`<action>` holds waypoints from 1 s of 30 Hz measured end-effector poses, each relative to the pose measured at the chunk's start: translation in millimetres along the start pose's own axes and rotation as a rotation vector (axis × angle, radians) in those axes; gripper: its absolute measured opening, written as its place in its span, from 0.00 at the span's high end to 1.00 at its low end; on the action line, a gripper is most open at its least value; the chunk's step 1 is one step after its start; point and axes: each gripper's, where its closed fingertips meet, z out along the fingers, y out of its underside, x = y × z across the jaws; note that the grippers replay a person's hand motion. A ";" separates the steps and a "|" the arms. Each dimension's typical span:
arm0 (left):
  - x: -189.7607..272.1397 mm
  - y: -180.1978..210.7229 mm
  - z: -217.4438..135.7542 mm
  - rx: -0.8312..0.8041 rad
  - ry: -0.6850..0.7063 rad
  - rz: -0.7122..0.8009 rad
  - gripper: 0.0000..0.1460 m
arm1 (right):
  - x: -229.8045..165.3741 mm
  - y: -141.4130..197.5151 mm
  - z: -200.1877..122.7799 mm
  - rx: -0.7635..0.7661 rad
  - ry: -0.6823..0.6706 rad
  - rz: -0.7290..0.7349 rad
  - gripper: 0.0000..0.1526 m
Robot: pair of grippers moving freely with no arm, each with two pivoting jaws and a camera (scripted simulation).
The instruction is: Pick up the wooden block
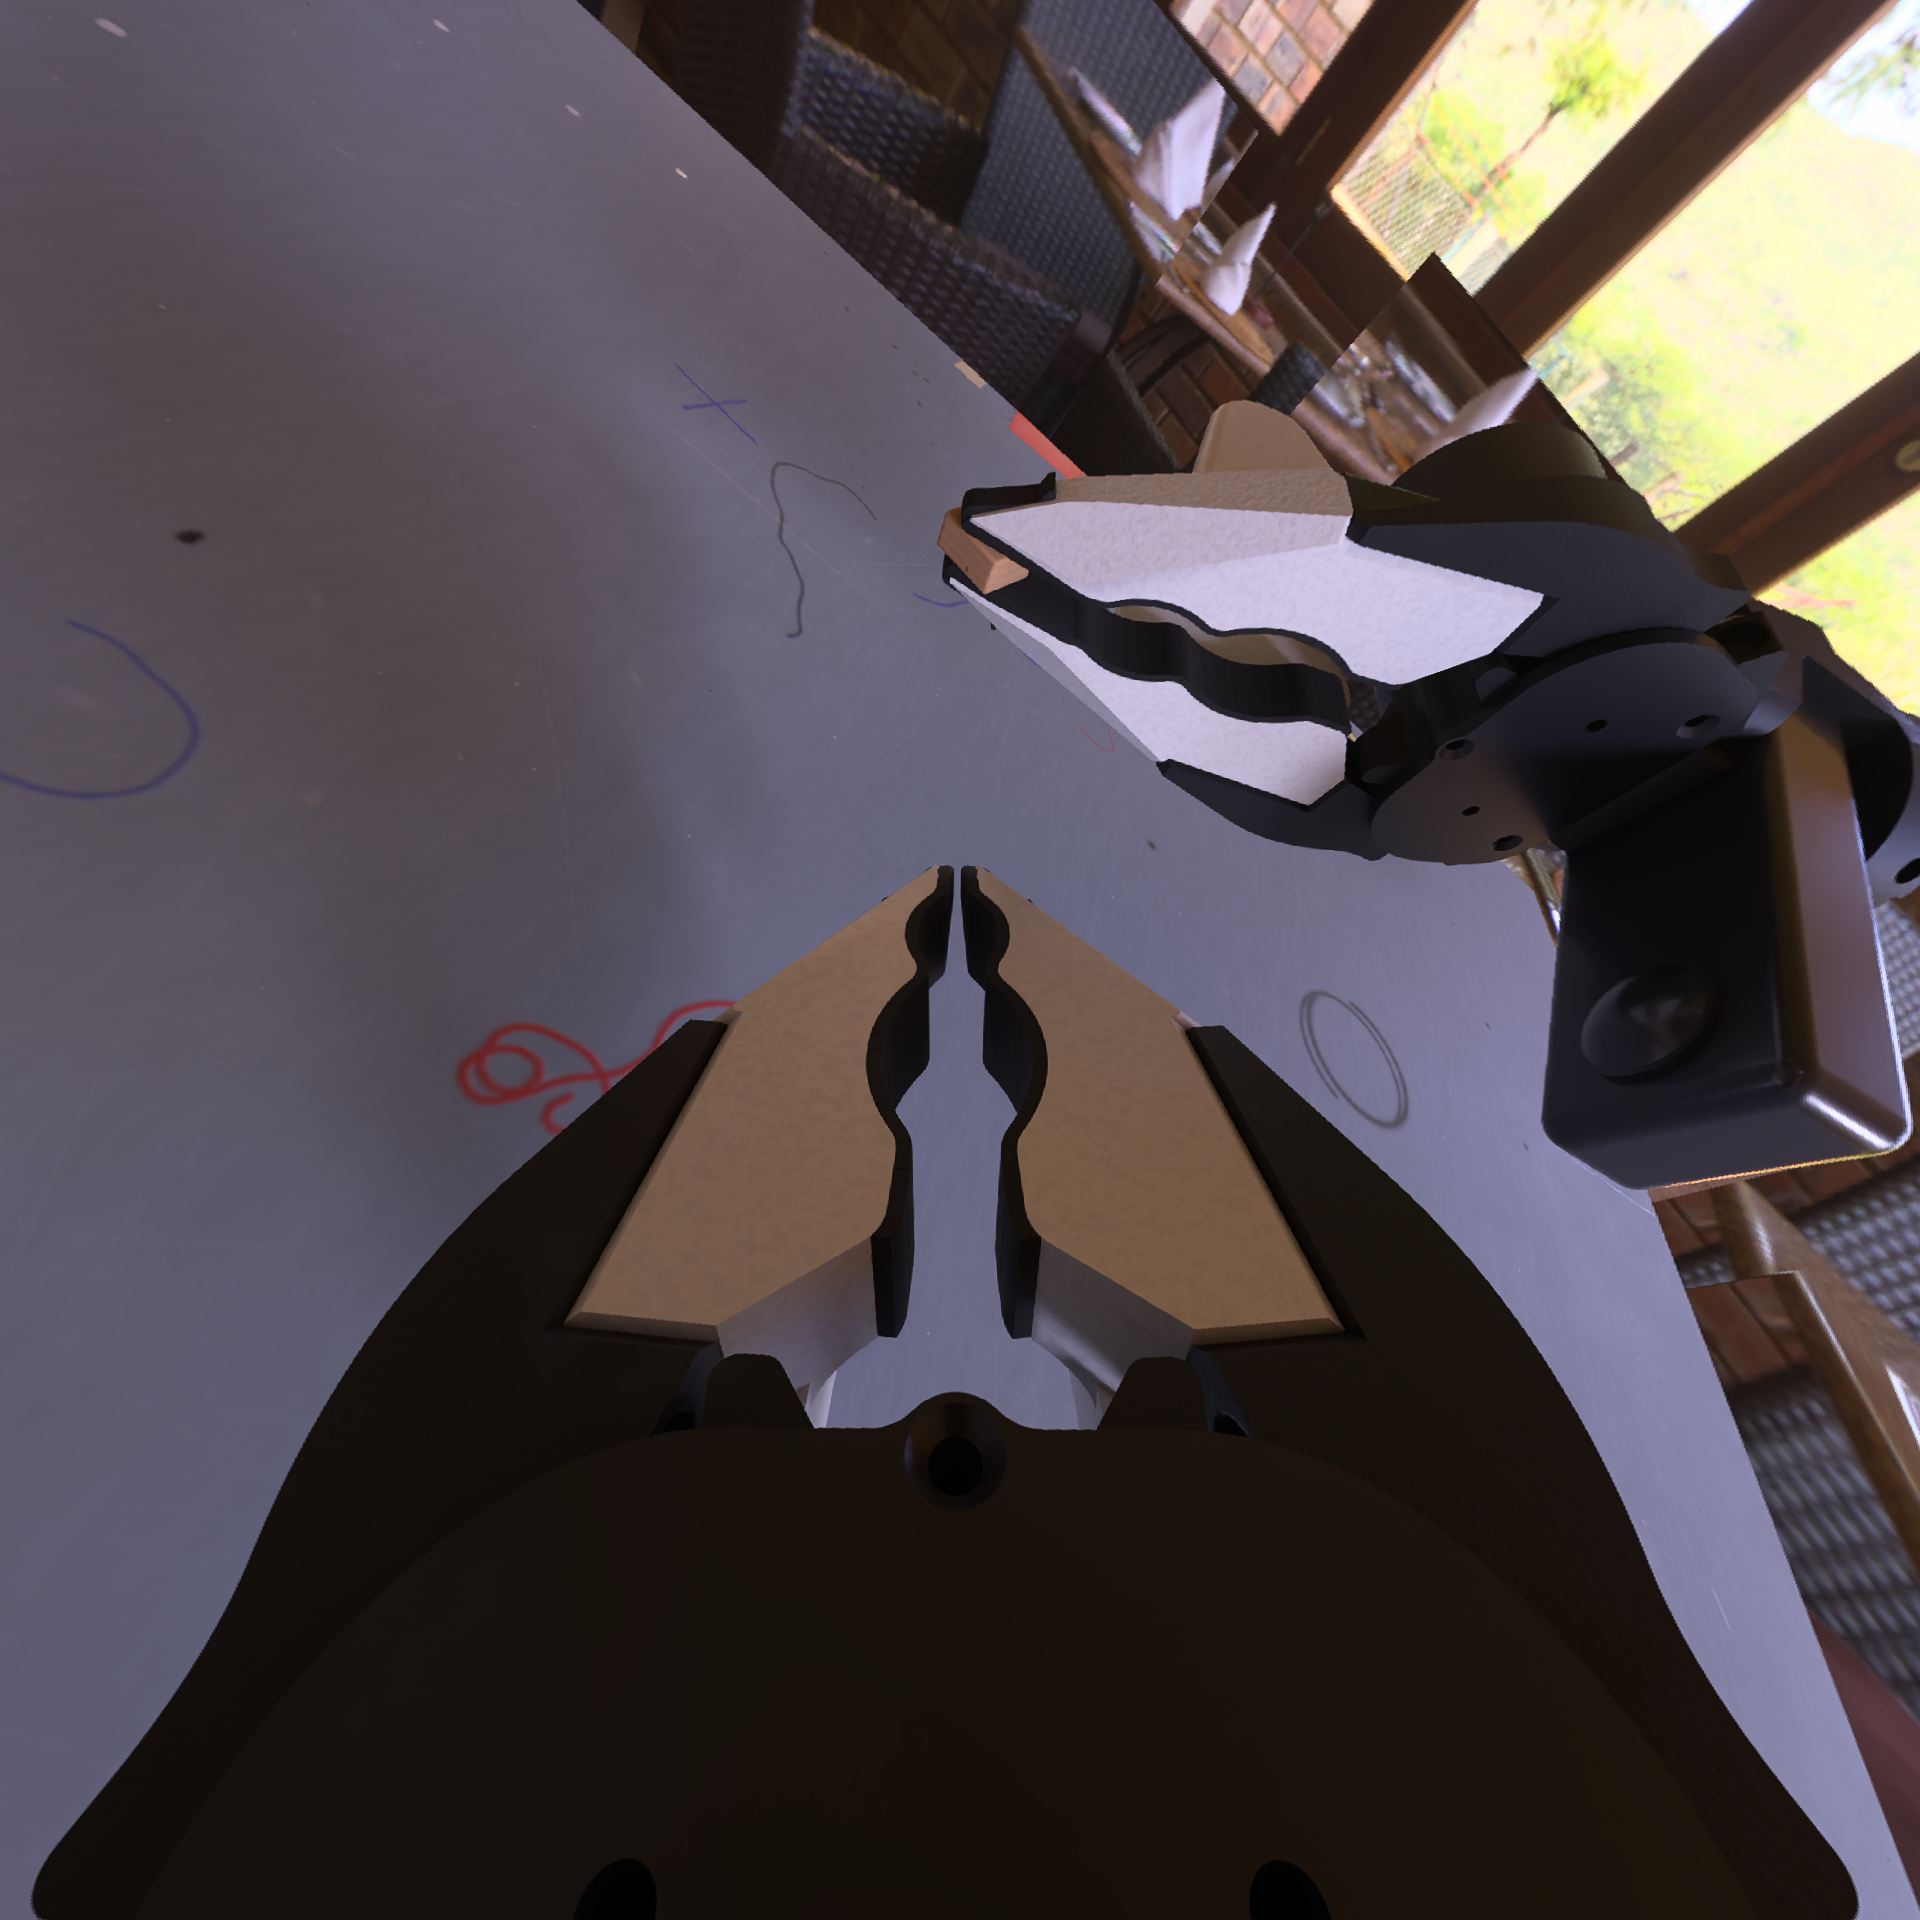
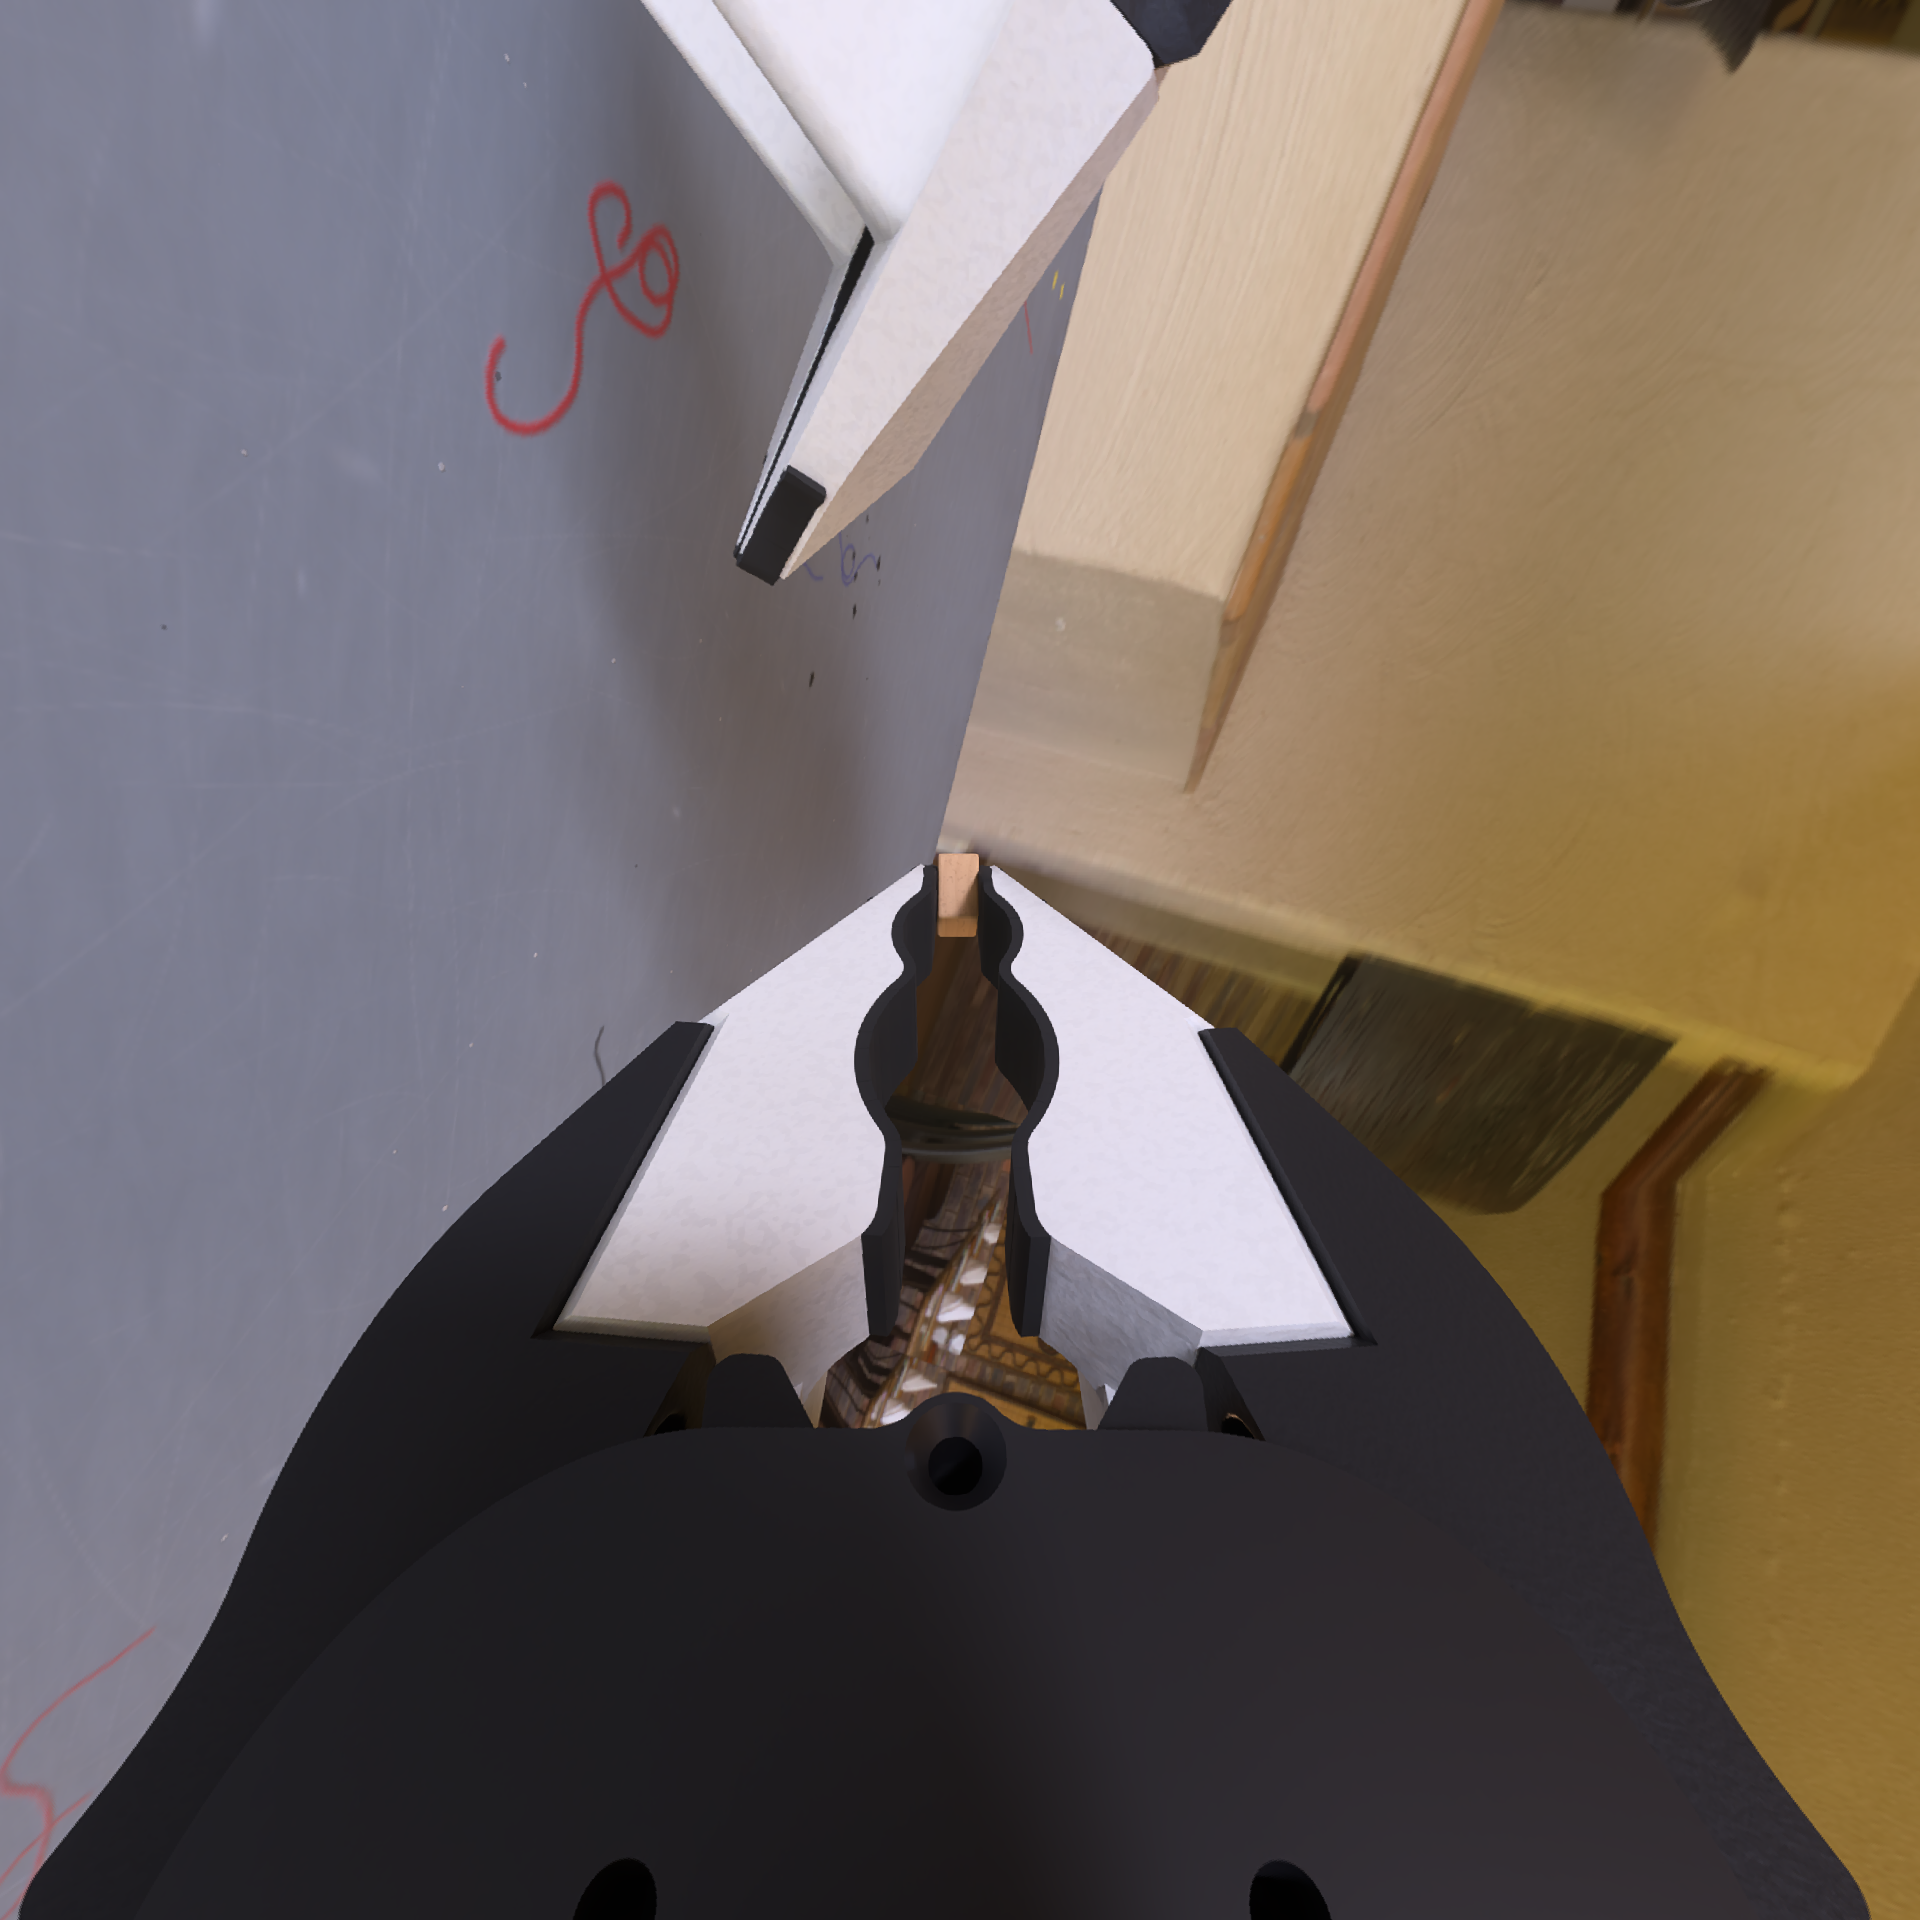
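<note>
A small light wooden block (image 2: 957,896) is clamped between the tips of my right gripper (image 2: 957,878), whose white-faced jaws are shut on it, lifted above the grey table. In the left wrist view the same right gripper (image 1: 961,551) shows at the upper right, with the block (image 1: 982,559) sticking out at its tip. My left gripper (image 1: 956,878) has tan-faced jaws nearly touching, with nothing between them, held over the table. The left gripper's fingertips (image 2: 779,530) also show at the top of the right wrist view.
The grey table (image 1: 416,727) bears pen scribbles: a red one (image 1: 530,1070), a blue arc (image 1: 135,717) and a grey ring (image 1: 1351,1055). Its far edge runs diagonally at the upper right, with chairs and windows beyond.
</note>
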 end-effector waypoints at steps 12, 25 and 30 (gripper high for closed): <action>0.2 0.6 0.7 0.000 0.011 -0.013 0.99 | -1.6 -3.4 -0.1 -0.026 -0.086 -0.016 0.96; -0.4 1.0 0.4 -0.001 0.026 -0.035 0.99 | -2.3 -5.4 -1.4 -0.062 -0.224 0.066 0.96; 0.1 1.2 0.3 -0.002 0.030 -0.037 0.99 | -3.6 -5.3 -3.7 -0.057 -0.193 0.066 0.96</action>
